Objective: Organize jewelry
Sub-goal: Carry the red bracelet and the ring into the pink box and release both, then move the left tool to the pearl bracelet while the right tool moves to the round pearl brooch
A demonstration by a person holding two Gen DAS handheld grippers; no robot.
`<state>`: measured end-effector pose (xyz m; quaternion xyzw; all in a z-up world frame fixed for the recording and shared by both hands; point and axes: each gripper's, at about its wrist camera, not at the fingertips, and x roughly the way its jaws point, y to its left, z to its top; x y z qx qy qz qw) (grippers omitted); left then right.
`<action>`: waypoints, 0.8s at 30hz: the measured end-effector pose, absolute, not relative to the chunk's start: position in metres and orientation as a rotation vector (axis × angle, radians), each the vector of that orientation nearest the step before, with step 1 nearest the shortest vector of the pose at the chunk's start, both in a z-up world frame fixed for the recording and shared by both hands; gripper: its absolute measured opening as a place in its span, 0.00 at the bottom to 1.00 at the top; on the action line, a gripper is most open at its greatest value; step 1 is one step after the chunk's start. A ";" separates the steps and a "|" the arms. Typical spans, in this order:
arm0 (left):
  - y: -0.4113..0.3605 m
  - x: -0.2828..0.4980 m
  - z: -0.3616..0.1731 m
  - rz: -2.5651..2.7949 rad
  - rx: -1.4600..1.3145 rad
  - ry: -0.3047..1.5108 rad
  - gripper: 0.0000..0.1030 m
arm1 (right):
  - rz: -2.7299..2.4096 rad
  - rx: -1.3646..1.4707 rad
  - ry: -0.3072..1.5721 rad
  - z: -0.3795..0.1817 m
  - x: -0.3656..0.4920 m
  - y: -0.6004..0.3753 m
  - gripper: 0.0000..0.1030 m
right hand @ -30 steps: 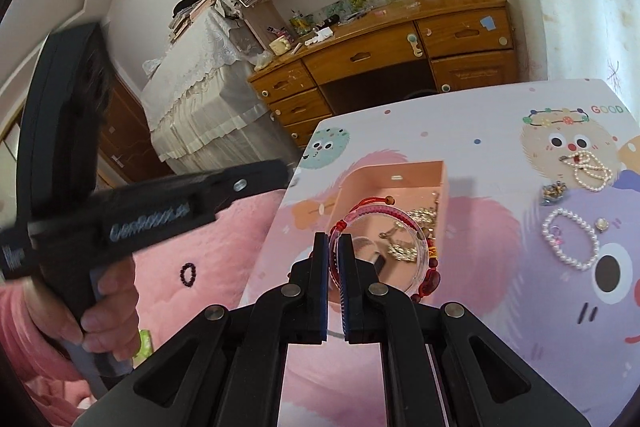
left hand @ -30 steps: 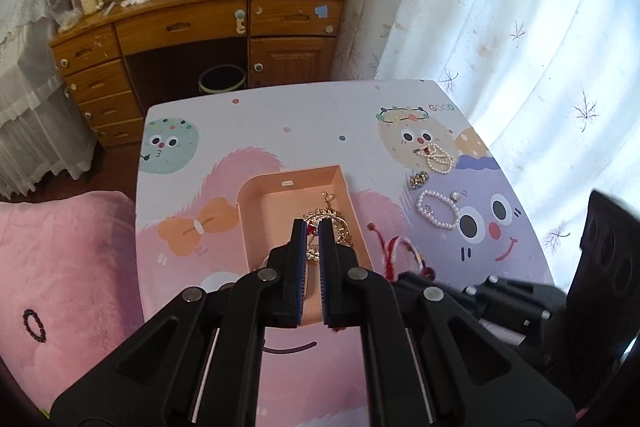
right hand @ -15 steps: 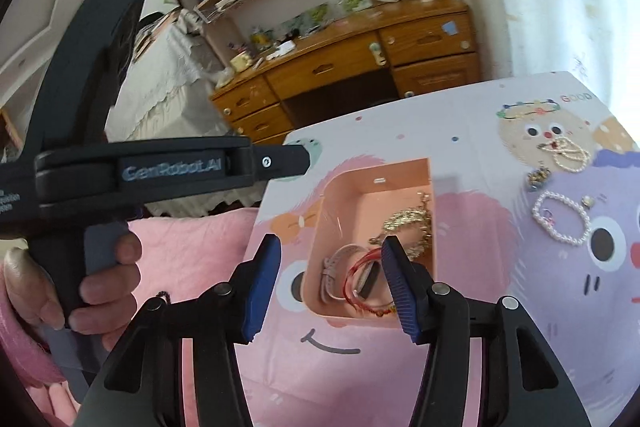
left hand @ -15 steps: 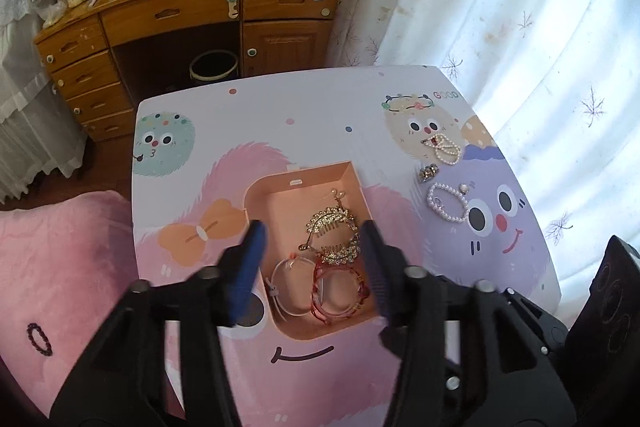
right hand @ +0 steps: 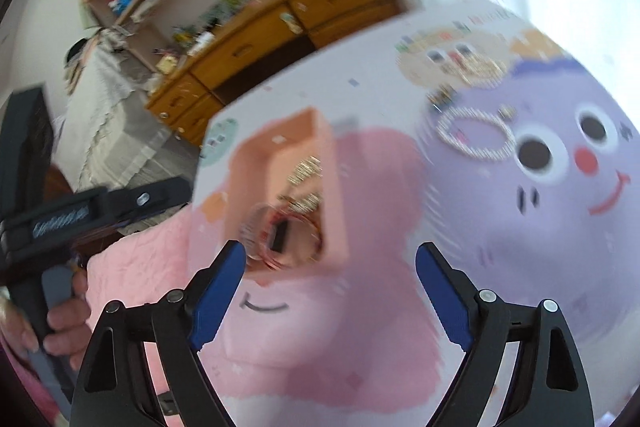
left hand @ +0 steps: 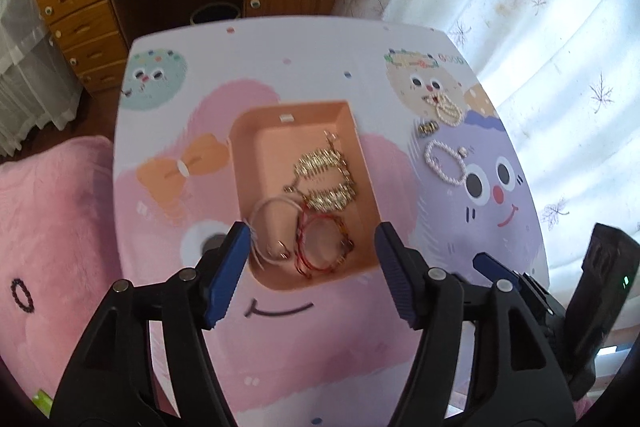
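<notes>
Both bracelets you were carrying a second ago now lie in the near end of the peach tray point(left hand: 356, 131): the pale cord bracelet point(left hand: 272, 227) left, the red bracelet point(left hand: 322, 247) right, just beside the gold piece point(left hand: 326, 179). Your left gripper point(left hand: 310, 267) hangs over them, jaws opening and empty; your right gripper point(right hand: 330, 291) is likewise opening and empty. Far right on the table point(left hand: 280, 51), well apart from the tray, the pearl bracelet point(left hand: 444, 163) looks like your next pickup.
</notes>
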<state>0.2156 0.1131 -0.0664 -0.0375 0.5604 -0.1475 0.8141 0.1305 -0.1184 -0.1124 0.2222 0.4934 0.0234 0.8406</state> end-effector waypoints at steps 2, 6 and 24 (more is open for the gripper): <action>0.105 0.209 -0.072 -0.329 -0.089 1.218 0.60 | 0.020 0.499 1.080 -0.120 0.126 -0.139 0.86; 0.082 0.193 -0.081 -0.340 -0.089 1.258 0.60 | -0.032 0.526 1.128 -0.128 0.124 -0.173 0.86; -0.033 0.205 -0.108 -0.275 -0.205 1.367 0.60 | 0.017 0.267 1.127 -0.103 0.155 -0.285 0.86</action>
